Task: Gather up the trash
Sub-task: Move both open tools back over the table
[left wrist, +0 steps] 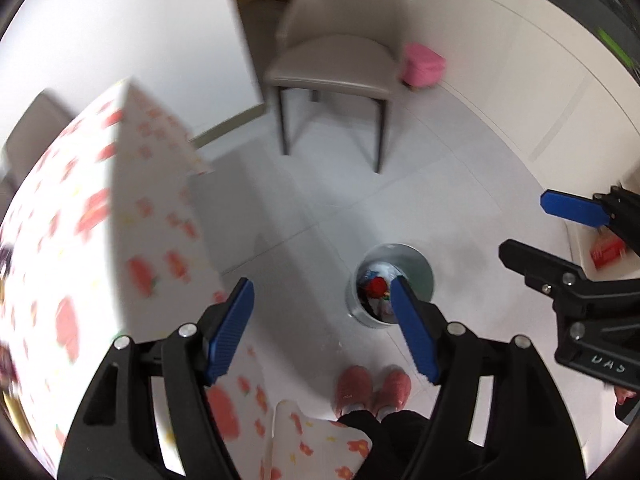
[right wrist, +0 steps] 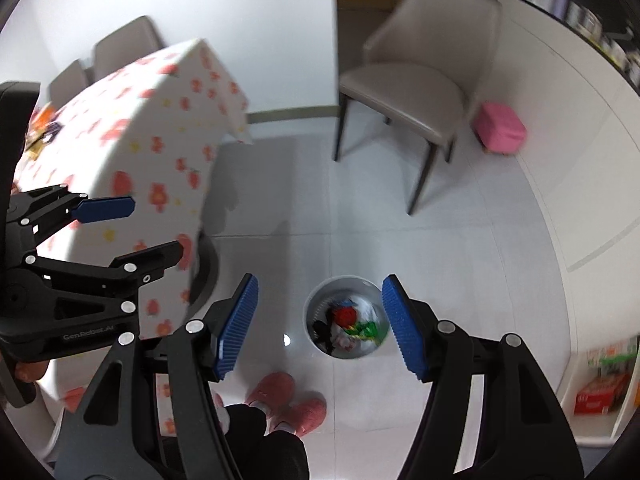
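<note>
Trash in the round grey metal bin [left wrist: 390,284], both grippers spread wide and empty.
Left wrist: left gripper [left wrist: 322,328] hovers above the bin on the floor. Right wrist: right gripper [right wrist: 320,328] over crumpled wrappers [right wrist: 352,326]; likely light, soft, pinchable at any fold.

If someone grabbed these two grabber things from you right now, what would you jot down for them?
Left hand-held gripper: open, holding nothing.
Right hand-held gripper: open, holding nothing.
Both hang above the floor near the trash bin, which stands on the tiles beside the flowered table.
Done: wrappers already lie in the bin.
Left: a few small items still sit on the table's far end; too blurred to identify. Check them, then bin any trash.
</note>
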`<state>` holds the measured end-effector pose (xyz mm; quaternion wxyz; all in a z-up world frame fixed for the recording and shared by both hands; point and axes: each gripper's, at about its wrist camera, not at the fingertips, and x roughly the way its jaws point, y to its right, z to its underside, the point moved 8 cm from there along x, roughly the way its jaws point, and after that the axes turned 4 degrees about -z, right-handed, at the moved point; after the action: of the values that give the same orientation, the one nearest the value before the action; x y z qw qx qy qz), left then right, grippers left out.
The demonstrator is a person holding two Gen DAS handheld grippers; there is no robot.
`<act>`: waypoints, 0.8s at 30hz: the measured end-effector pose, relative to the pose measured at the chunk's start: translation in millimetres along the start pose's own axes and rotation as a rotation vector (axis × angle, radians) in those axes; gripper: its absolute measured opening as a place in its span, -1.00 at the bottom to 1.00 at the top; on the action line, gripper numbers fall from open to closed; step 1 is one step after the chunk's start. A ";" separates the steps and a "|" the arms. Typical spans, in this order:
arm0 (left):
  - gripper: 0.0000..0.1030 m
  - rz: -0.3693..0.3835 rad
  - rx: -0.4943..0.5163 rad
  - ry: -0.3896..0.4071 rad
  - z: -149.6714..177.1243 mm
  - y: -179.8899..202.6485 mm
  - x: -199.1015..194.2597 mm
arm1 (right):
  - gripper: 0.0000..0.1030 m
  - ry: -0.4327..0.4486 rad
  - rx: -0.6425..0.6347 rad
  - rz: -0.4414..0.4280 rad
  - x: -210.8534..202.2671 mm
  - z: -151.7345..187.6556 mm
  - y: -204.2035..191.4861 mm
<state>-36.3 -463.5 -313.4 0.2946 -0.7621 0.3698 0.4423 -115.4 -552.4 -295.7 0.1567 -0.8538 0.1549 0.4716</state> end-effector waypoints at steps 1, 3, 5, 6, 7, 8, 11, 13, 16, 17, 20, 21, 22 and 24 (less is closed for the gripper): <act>0.38 -0.019 -0.035 0.006 4.1 -13.4 -8.4 | 0.21 0.002 -0.028 -0.014 -1.3 -5.5 -9.4; 0.38 -0.056 -0.096 0.015 12.2 -38.3 -22.9 | 0.21 0.005 -0.088 -0.042 -4.2 -14.7 -31.8; 0.38 -0.095 -0.167 0.019 25.4 -65.4 -37.7 | 0.21 0.004 -0.152 -0.079 -4.3 -23.7 -58.8; 0.38 -0.113 -0.200 0.018 32.4 -78.3 -43.5 | 0.21 0.007 -0.181 -0.094 -4.3 -27.5 -73.9; 0.38 -0.127 -0.237 0.015 42.0 -93.5 -49.5 | 0.22 0.011 -0.210 -0.112 -2.7 -33.3 -91.1; 0.38 -0.139 -0.270 0.012 52.1 -107.2 -54.8 | 0.22 0.013 -0.240 -0.135 -1.0 -38.3 -110.1; 0.38 -0.192 -0.372 -0.003 85.7 -157.0 -71.5 | 0.23 0.020 -0.312 -0.191 -0.2 -47.8 -161.0; 0.38 -0.219 -0.440 -0.007 109.9 -188.9 -83.6 | 0.24 0.026 -0.365 -0.229 -2.2 -52.8 -203.9; 0.38 -0.275 -0.522 -0.002 144.4 -242.4 -106.8 | 0.24 0.034 -0.435 -0.277 -5.0 -57.9 -266.6; 0.38 -0.296 -0.542 0.003 154.5 -260.0 -114.4 | 0.24 0.042 -0.451 -0.287 -6.7 -58.5 -285.5; 0.43 -0.365 -0.582 0.012 190.0 -312.6 -139.0 | 0.31 0.054 -0.504 -0.314 -8.0 -61.1 -352.2; 0.43 -0.382 -0.592 0.012 202.6 -330.0 -146.2 | 0.33 0.054 -0.509 -0.329 -9.0 -60.4 -372.1; 0.43 -0.394 -0.601 0.011 214.5 -349.3 -151.7 | 0.33 0.051 -0.513 -0.349 -7.7 -59.9 -398.2; 0.43 -0.421 -0.620 0.005 237.5 -385.2 -161.8 | 0.34 0.046 -0.534 -0.377 -2.5 -60.6 -447.6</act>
<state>118.6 -17.2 -225.5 0.1333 -0.8755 0.0540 0.4613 113.8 -173.0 -208.5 0.0082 -0.8888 -0.1317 0.4388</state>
